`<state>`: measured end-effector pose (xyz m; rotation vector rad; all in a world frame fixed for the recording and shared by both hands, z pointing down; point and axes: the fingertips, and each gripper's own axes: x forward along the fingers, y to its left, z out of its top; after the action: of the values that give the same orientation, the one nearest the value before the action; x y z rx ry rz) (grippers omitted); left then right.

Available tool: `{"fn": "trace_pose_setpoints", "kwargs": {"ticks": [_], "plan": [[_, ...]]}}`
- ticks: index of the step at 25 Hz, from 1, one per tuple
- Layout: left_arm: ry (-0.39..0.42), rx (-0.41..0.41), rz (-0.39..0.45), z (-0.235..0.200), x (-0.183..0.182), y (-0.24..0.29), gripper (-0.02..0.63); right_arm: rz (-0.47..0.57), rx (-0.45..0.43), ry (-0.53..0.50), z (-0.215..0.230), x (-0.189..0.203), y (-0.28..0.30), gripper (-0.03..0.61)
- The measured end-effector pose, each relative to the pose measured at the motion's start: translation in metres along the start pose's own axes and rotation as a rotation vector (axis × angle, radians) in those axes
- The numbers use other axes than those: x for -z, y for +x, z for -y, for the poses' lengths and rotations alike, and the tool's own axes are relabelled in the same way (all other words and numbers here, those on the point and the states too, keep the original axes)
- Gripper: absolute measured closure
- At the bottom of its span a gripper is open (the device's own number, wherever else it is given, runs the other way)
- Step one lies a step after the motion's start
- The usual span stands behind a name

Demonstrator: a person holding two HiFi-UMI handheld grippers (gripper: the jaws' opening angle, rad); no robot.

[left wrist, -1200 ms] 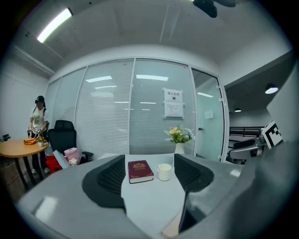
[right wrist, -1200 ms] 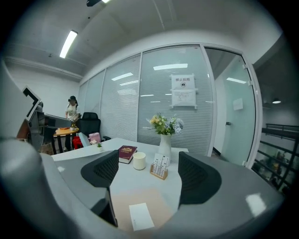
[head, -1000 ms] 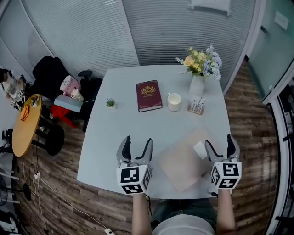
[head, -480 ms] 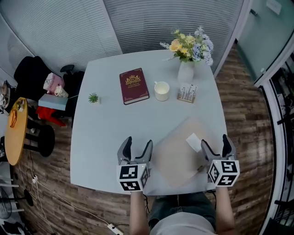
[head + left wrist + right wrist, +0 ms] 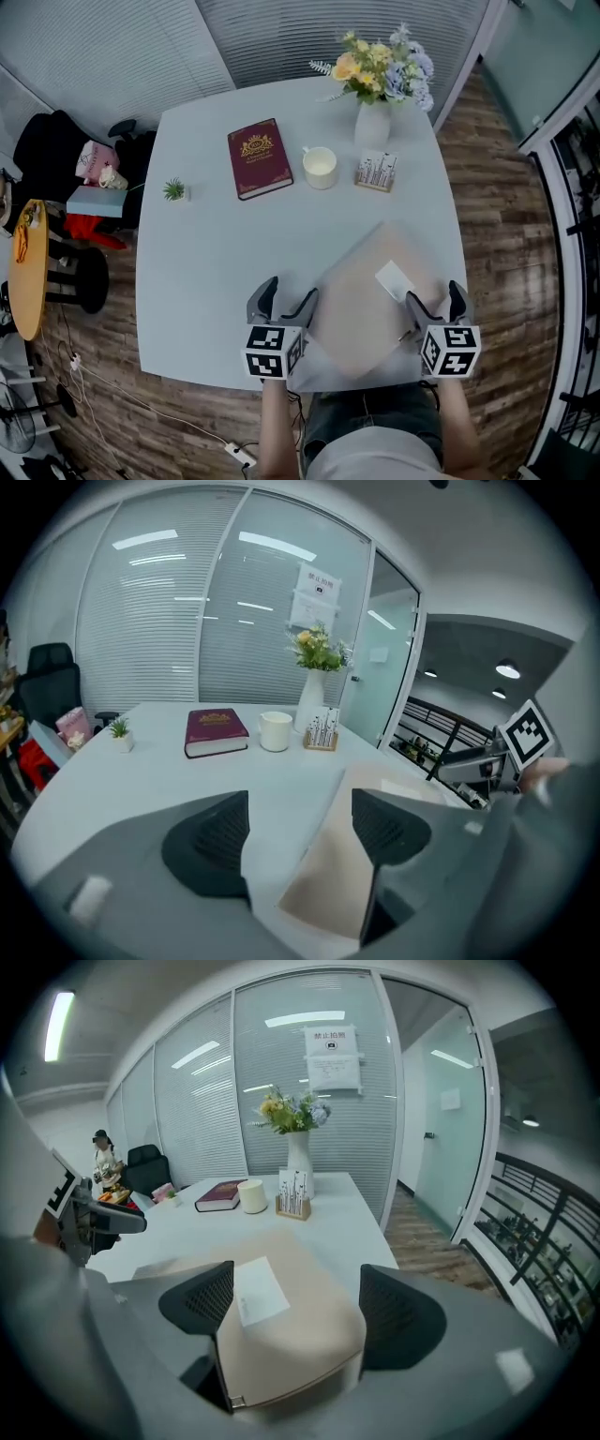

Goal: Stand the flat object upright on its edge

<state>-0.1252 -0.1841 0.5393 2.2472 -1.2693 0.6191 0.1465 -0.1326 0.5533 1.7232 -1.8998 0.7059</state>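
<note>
One pale table (image 5: 216, 272) carries one flat beige folder (image 5: 361, 309) with one white label (image 5: 394, 278), one maroon book (image 5: 255, 157), one white cup (image 5: 320, 167), one white vase (image 5: 372, 124) holding a single bunch of flowers, one small potted plant (image 5: 174, 190) and one small patterned holder (image 5: 376, 172). There are two grippers, the left gripper (image 5: 290, 291) and the right gripper (image 5: 434, 293), each with two jaws. Off the table stand one round wooden side table (image 5: 25, 272), one black stool (image 5: 80, 281) and one black office chair (image 5: 47, 141).
</note>
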Motion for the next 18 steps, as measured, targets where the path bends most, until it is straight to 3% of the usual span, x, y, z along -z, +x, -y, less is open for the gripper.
{"fn": "trace_pose_setpoints", "kwargs": {"ticks": [11,18], "plan": [[0.02,0.103,-0.111,0.011,0.029,0.024,0.275,-0.1,0.034,0.019,0.016,0.037,0.01,0.102],[0.031,0.174,-0.173,0.019,0.042,0.037,0.247,-0.183,0.045,0.096,0.023,0.065,0.011,0.07]]}}
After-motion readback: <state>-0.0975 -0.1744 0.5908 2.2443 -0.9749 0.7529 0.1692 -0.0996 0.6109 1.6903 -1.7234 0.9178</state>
